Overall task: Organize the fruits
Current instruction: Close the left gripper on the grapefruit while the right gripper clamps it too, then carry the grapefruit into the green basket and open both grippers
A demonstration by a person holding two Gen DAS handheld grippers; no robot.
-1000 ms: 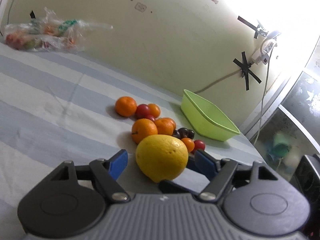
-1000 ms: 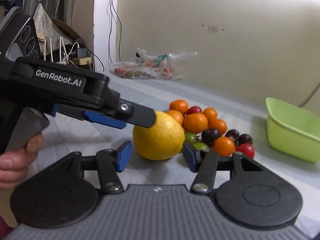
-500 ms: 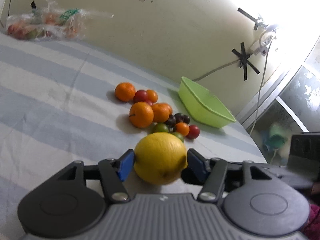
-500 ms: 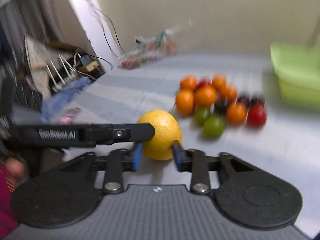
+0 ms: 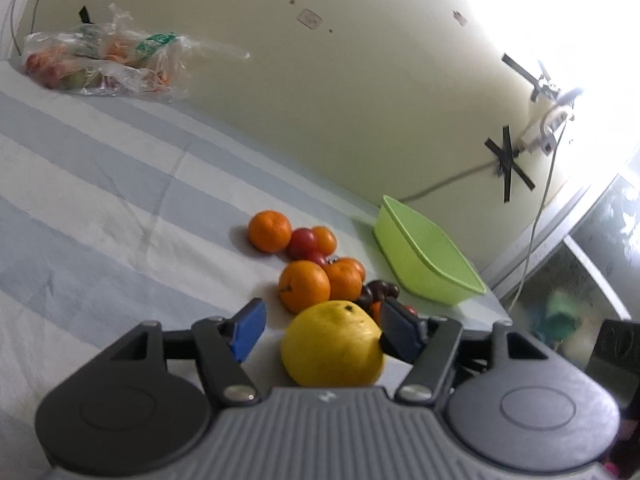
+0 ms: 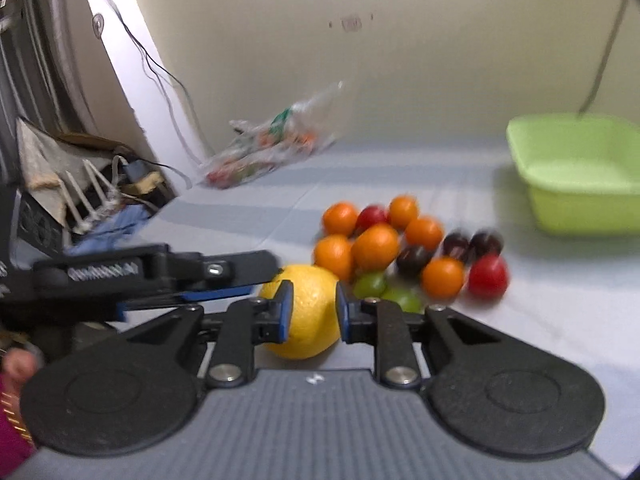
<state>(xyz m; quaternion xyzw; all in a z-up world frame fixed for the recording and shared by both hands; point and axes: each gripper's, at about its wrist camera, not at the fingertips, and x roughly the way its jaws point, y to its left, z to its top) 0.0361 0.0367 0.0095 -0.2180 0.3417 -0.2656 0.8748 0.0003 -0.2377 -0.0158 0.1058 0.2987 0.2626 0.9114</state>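
A big yellow citrus fruit (image 5: 334,346) sits between my left gripper's (image 5: 324,330) blue pads, which stand open; only the right pad touches it. In the right wrist view my right gripper (image 6: 310,312) is shut on the same yellow fruit (image 6: 310,316), pads pressed on both sides. The left gripper's arm (image 6: 160,274) reaches in from the left, just above the fruit. Behind it lies a pile of oranges (image 6: 374,246), red tomatoes (image 6: 488,276), dark plums (image 6: 414,260) and green fruits (image 6: 370,284). The lime-green basin (image 6: 580,176) stands at the far right, apart from the pile.
A clear plastic bag of produce (image 5: 100,64) lies at the far left against the wall. The surface is a blue and white striped cloth (image 5: 100,200). Cables and clutter (image 6: 92,188) sit beyond the left edge. A taped cable (image 5: 508,164) runs down the wall behind the basin.
My left gripper has opened off the yellow fruit and shifted left, its left pad now clear. My right gripper stays clamped on the fruit and has turned toward the basin.
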